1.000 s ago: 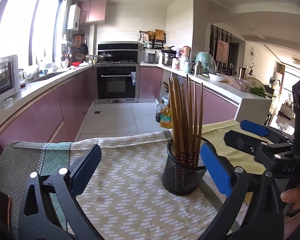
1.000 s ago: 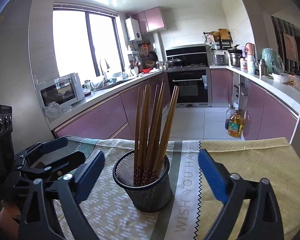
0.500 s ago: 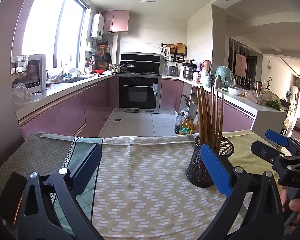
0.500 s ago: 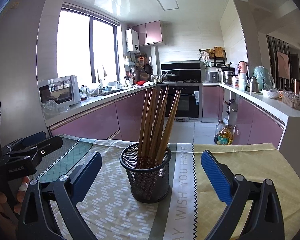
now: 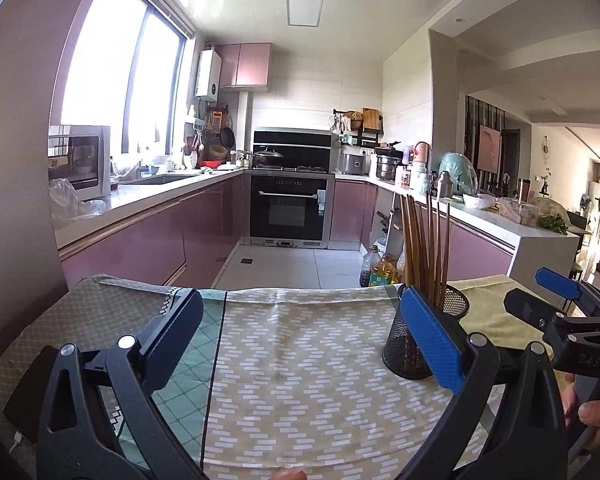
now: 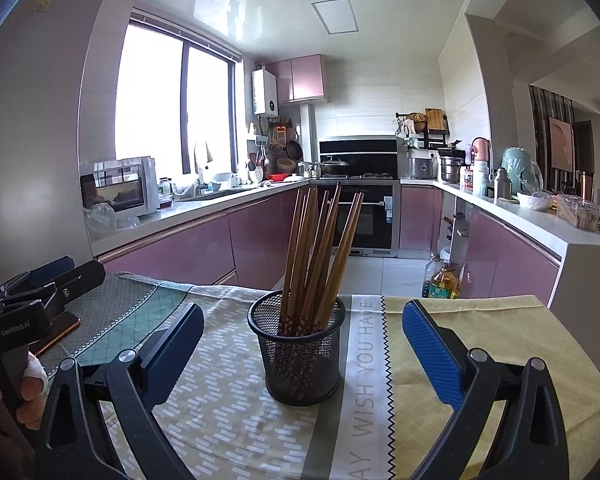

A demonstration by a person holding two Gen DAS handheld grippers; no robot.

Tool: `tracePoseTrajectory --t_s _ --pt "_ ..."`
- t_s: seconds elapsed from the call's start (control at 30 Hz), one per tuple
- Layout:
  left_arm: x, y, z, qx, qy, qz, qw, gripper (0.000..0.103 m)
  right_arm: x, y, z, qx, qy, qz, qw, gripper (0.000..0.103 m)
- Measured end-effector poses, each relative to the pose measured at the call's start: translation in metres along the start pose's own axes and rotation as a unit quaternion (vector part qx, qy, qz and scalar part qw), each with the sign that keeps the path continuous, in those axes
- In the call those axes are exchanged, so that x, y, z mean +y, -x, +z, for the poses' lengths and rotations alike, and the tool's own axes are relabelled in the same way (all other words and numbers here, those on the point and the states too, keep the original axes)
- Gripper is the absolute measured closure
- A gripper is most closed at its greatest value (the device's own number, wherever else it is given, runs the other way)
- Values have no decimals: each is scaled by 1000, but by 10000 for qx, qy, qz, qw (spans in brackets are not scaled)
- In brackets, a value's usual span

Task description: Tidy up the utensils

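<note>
Now, left wrist view: black mesh cup (image 5: 420, 340) upright on patterned cloth (image 5: 300, 360) over worktop, holding bundle of brown chopsticks (image 5: 424, 248) standing tips-down, tops fanned slightly. Left claw (image 5: 300, 344) spread wide, nothing between pads, hovering over cloth. Mesh cup off to right side, partly hidden behind right blue pad (image 5: 432, 340), so beside claw gap and not inside it. Right claw (image 5: 560, 300) seen at far right edge, beyond cup, gripped by a hand (image 5: 592, 416); jaw spacing not clear from here. Dark flat phone-like item (image 5: 28, 392) on cloth at far left. Oil bottles (image 5: 380, 268) on floor behind worktop.

Right wrist view: same mesh cup (image 6: 300, 352) upright, centred between pads of right claw (image 6: 300, 344), a bit ahead of fingertips, touching neither. Chopsticks (image 6: 320, 248) inside, leaning a little rightward, patterned lower ends visible through mesh. Right claw spread wide, holding nothing. Cup sitting on cloth (image 6: 220, 420) just left of printed strip reading "WISH YOU HAVE". Left claw (image 6: 40, 280) at left edge, well apart from cup, held by a hand (image 6: 28, 392) with bandaged finger; opening not readable in this view. Microwave (image 6: 120, 188) on far kitchen counter.
</note>
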State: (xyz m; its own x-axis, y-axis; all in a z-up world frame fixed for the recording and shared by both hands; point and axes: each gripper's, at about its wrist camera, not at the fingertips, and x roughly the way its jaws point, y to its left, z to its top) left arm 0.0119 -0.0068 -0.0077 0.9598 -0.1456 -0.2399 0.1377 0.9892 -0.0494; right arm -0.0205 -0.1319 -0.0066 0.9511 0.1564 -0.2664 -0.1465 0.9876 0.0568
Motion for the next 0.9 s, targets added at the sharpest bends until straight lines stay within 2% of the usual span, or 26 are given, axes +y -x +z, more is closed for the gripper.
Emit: tracePoseTrajectory --t_s 0.9 --pt "2 16 -1 -221 -16 108 9997 5 7 12 0 -156 25 -80 9998 7"
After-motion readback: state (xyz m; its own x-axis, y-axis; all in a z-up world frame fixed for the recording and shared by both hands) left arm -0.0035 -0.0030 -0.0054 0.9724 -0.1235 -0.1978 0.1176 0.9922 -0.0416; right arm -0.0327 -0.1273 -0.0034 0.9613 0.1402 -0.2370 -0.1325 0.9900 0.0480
